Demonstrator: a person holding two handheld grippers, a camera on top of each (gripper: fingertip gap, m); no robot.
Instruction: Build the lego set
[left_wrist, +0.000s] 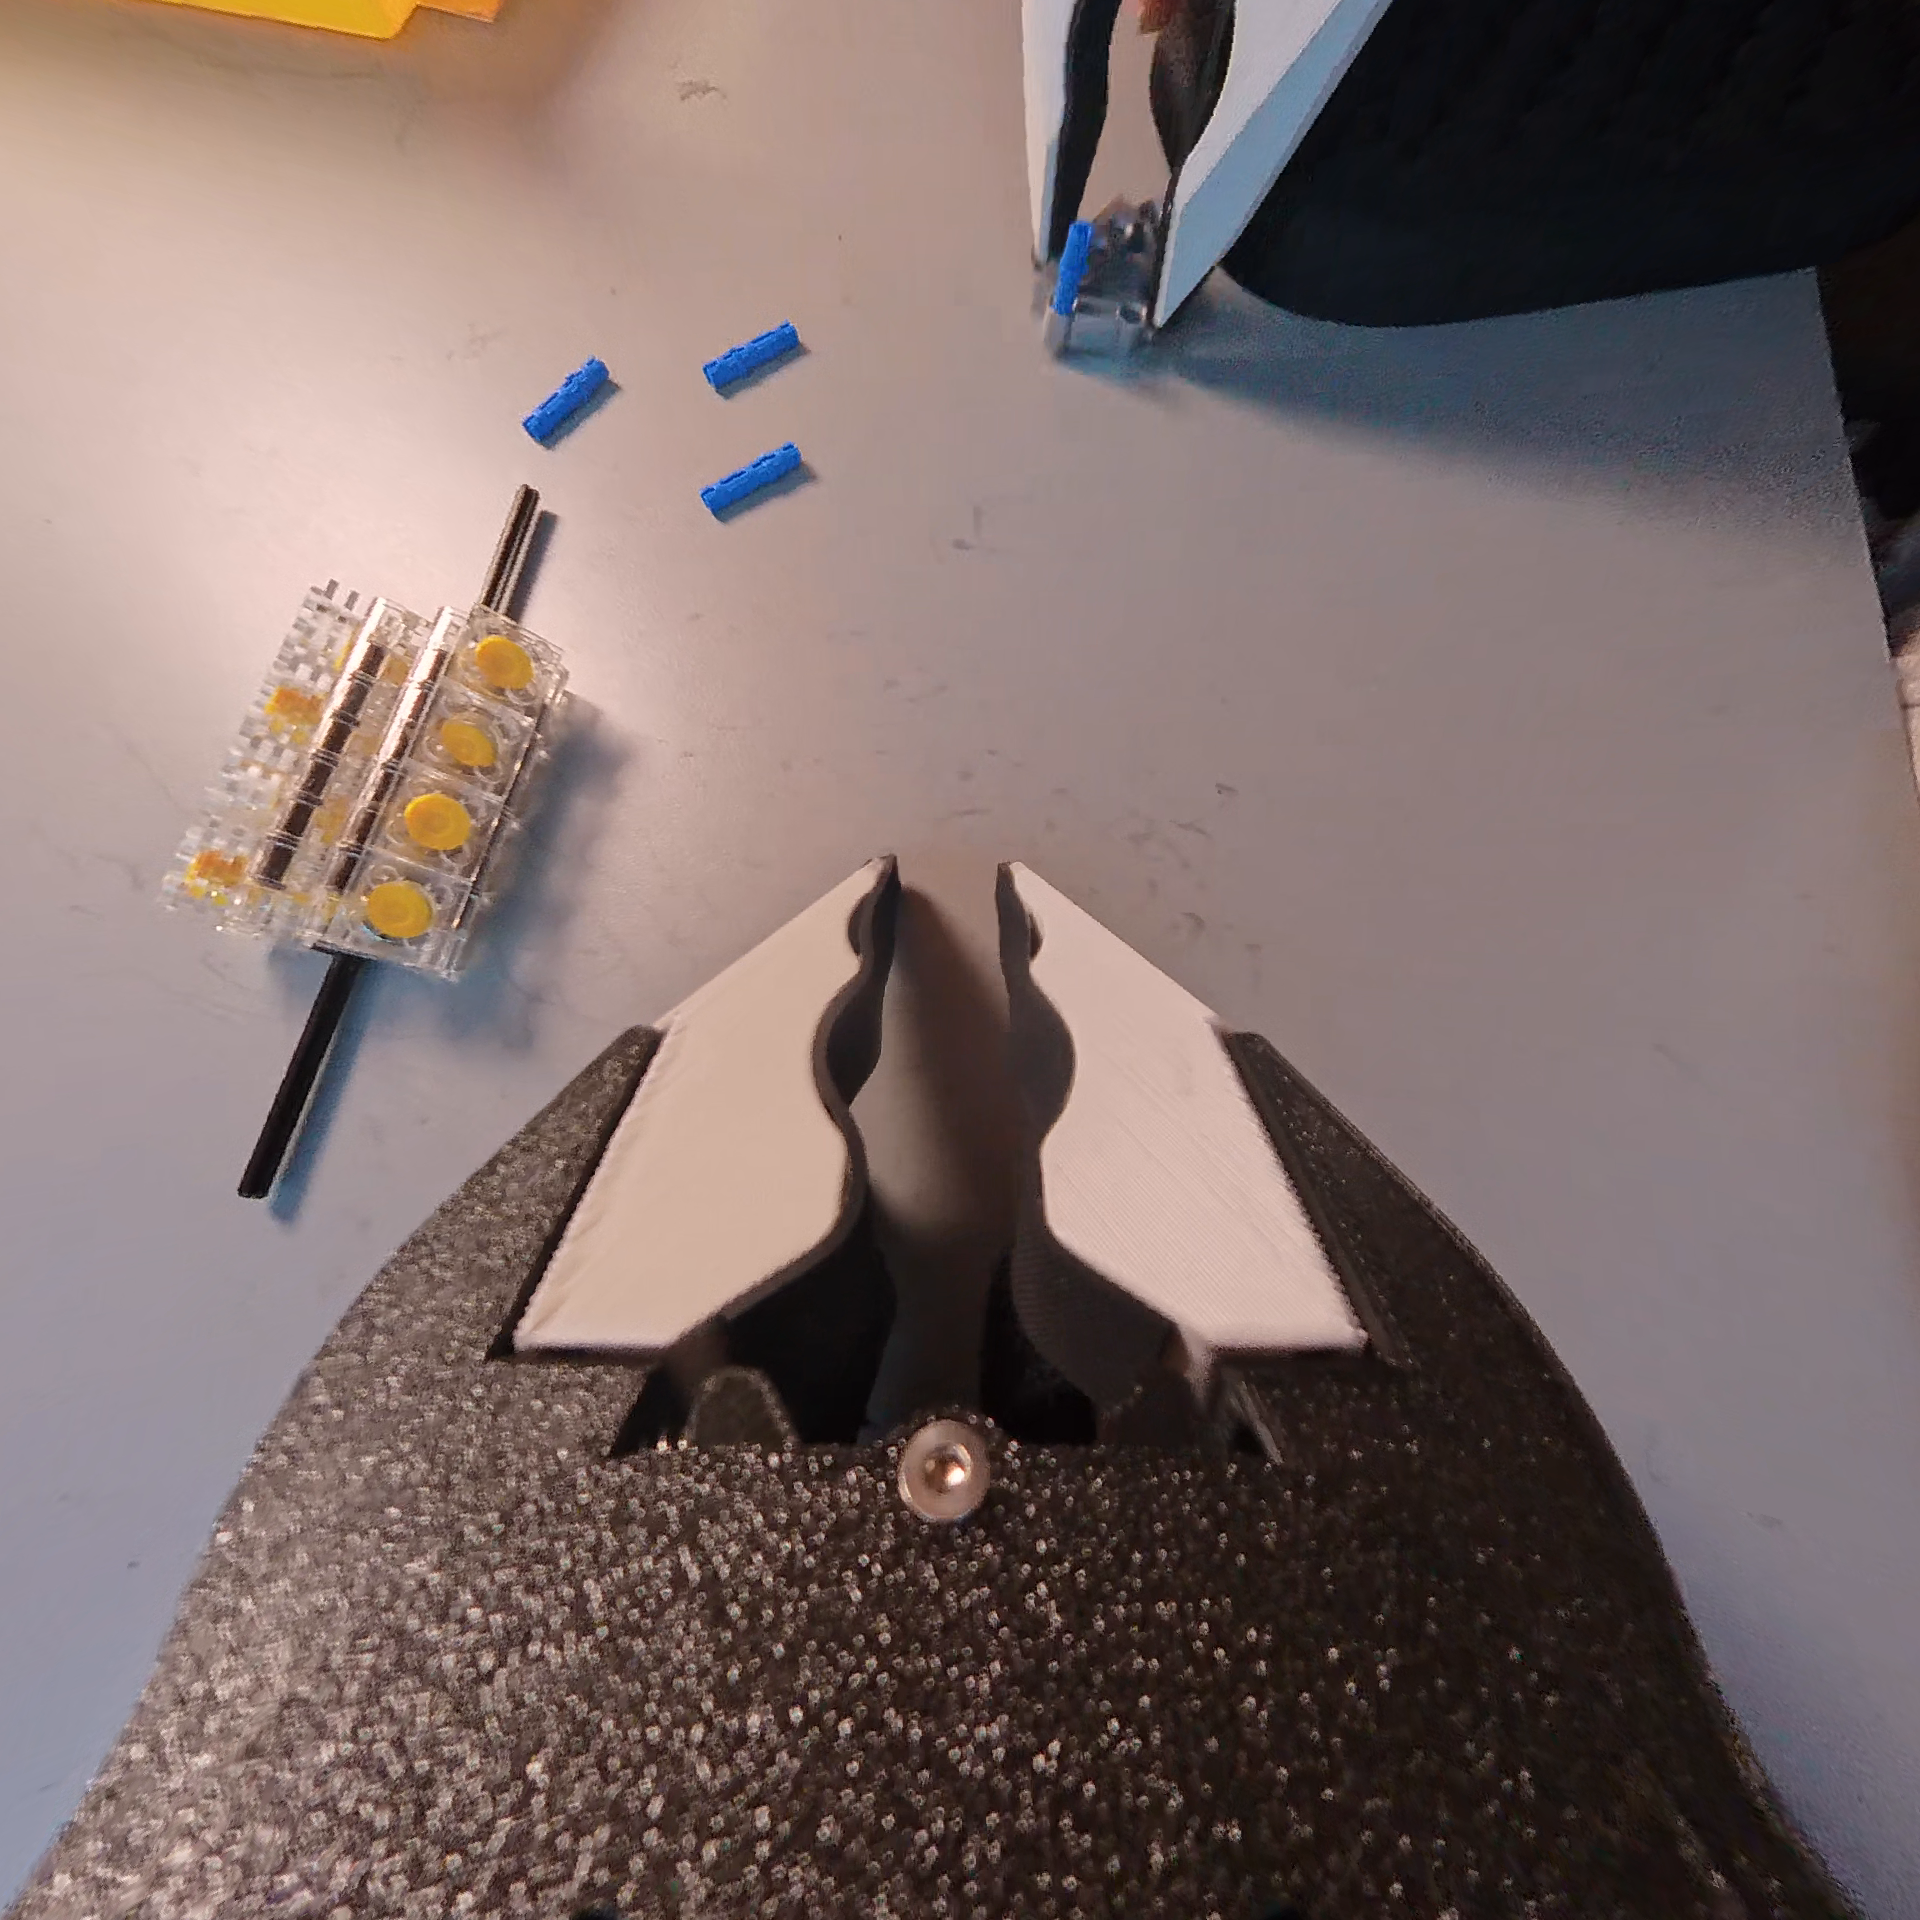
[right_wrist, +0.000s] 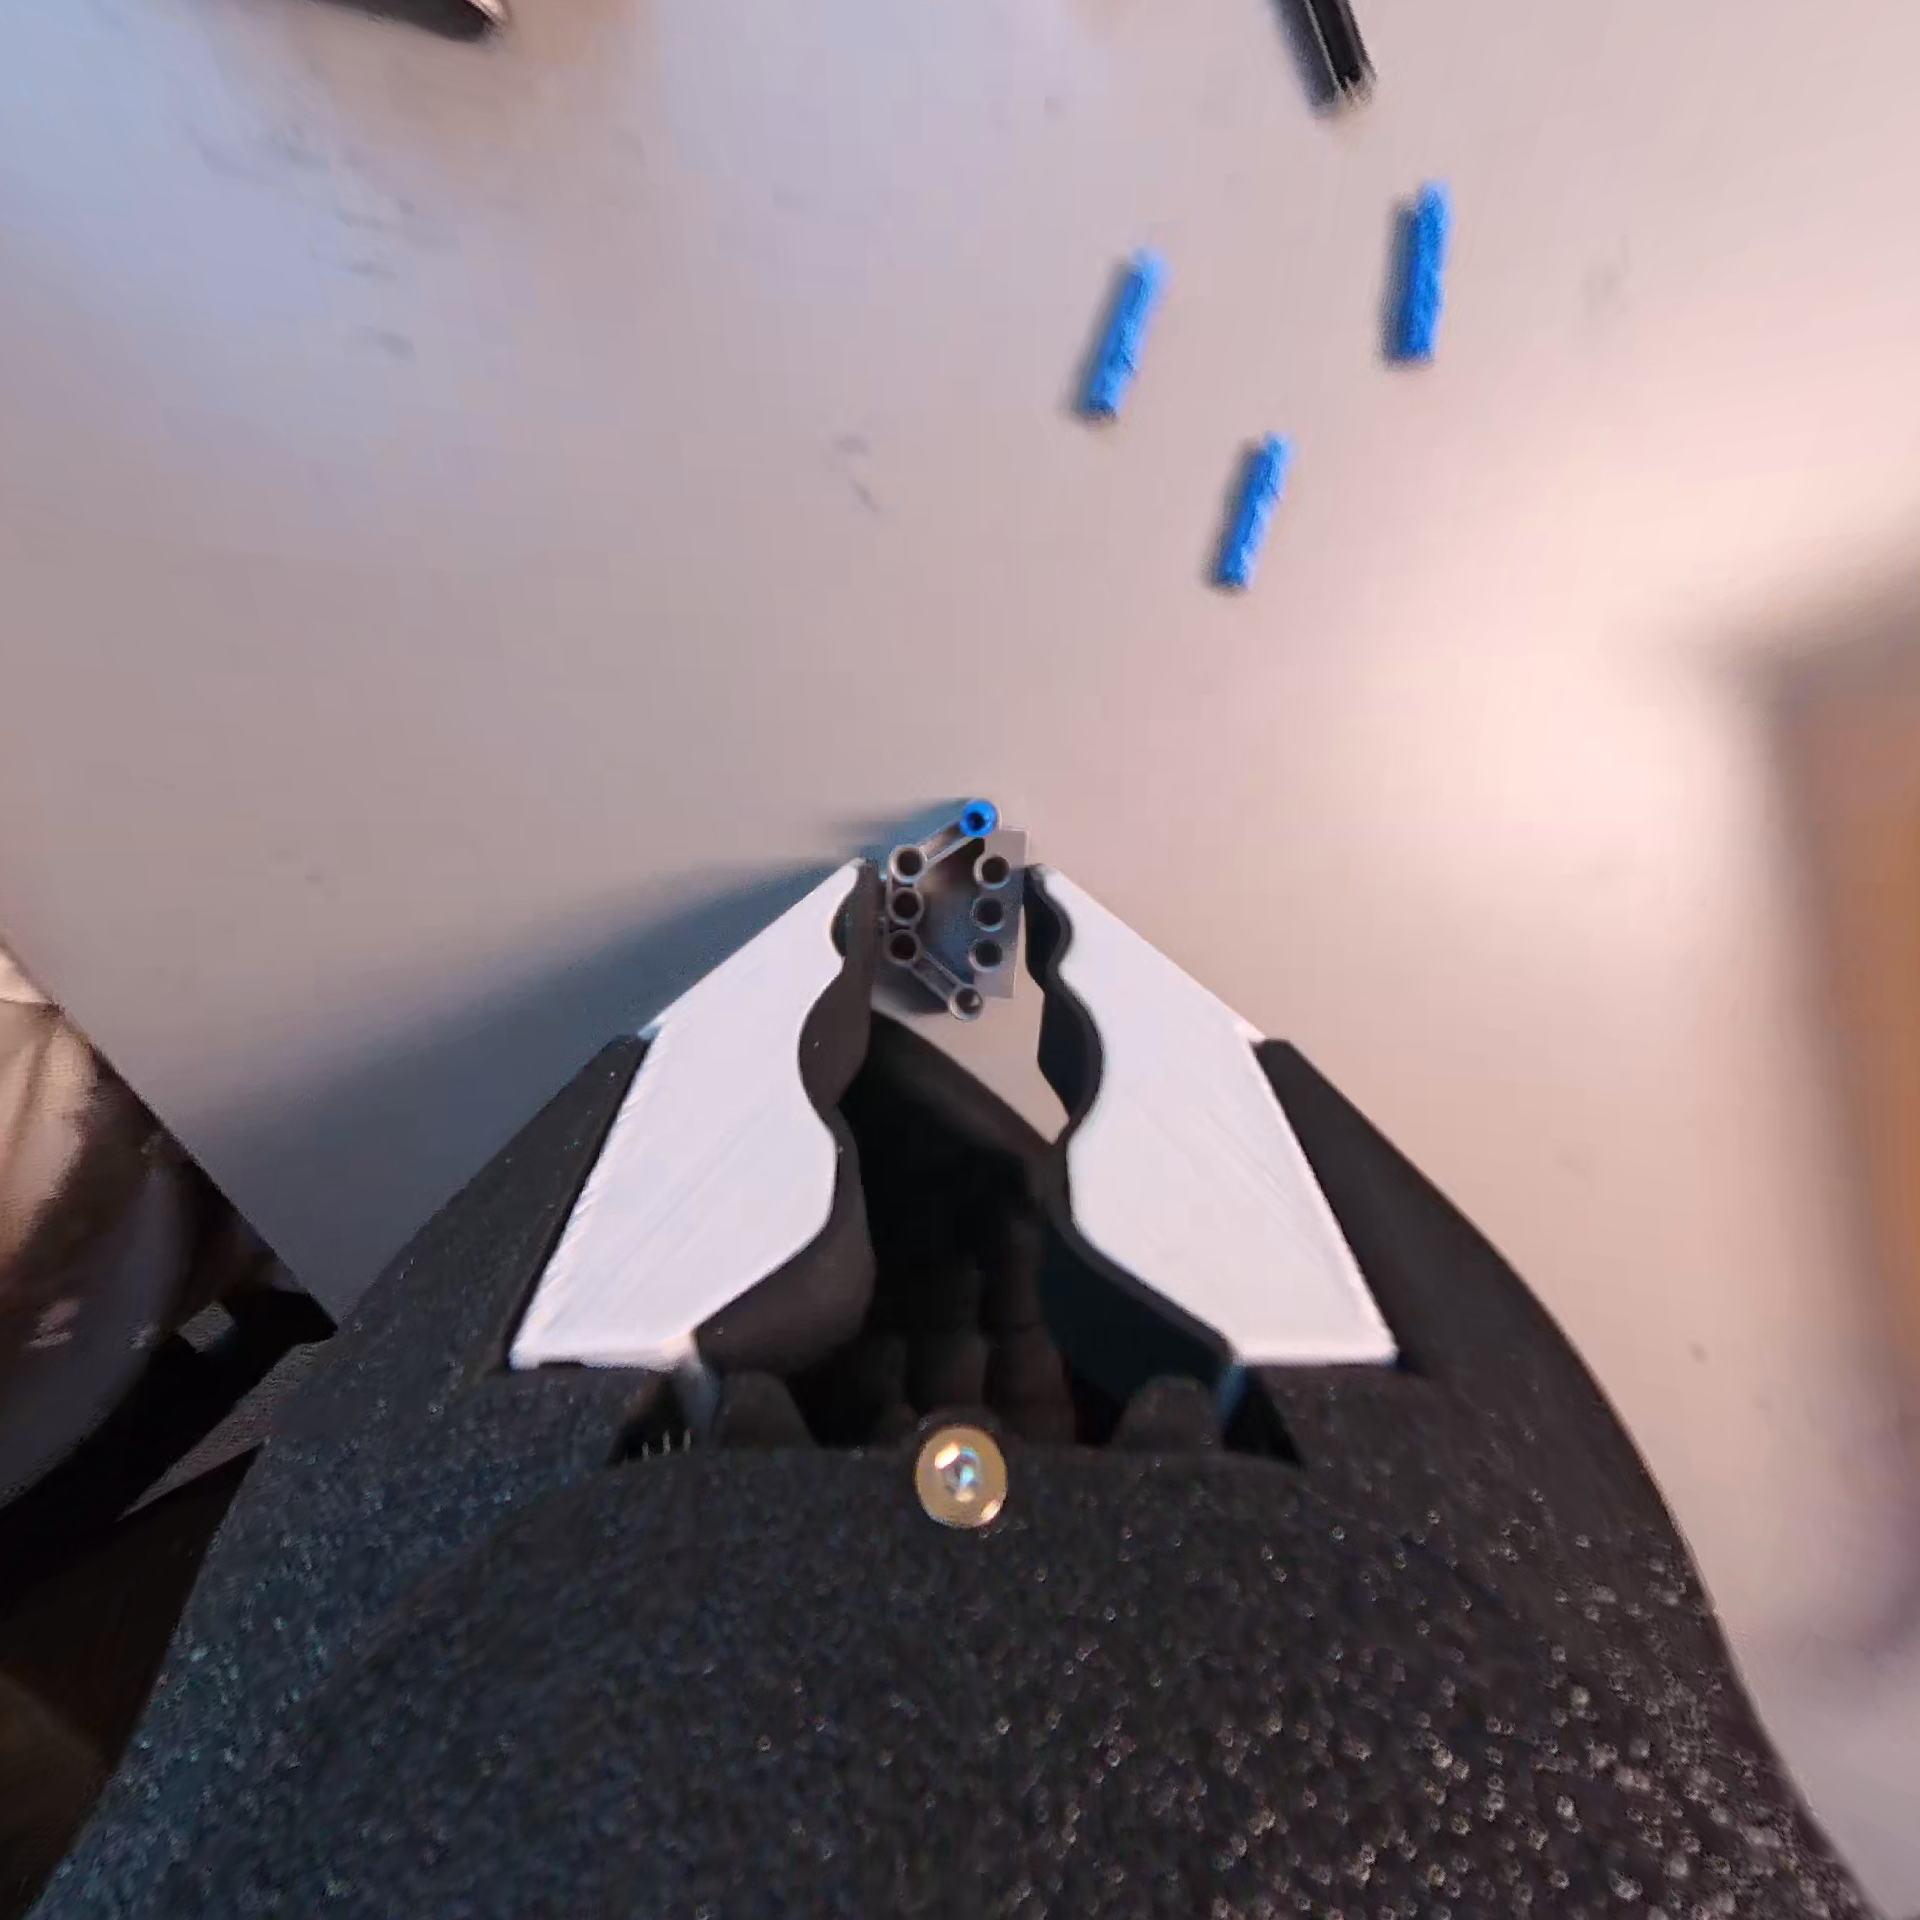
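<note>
My right gripper (right_wrist: 943, 904) is shut on a small grey beam piece with round holes (right_wrist: 951, 925). A blue pin (right_wrist: 977, 818) sticks out of its far end. The gripper holds the piece low over the grey table; it also shows far off in the left wrist view (left_wrist: 1107, 281), the piece (left_wrist: 1101, 312) at its tips. My left gripper (left_wrist: 948, 873) hovers over bare table, its jaws slightly apart and empty. Three loose blue pins (left_wrist: 753, 478) (right_wrist: 1254, 509) lie between the two grippers.
A clear brick block with yellow round studs (left_wrist: 384, 769), threaded on black axles (left_wrist: 296, 1081), lies left of my left gripper. A yellow object (left_wrist: 312, 16) sits at the far left corner. The table edge (left_wrist: 1870, 540) runs along the right. A black axle end (right_wrist: 1330, 47) shows at the top. Across from one pair of fingers to the other is roughly 15 cm.
</note>
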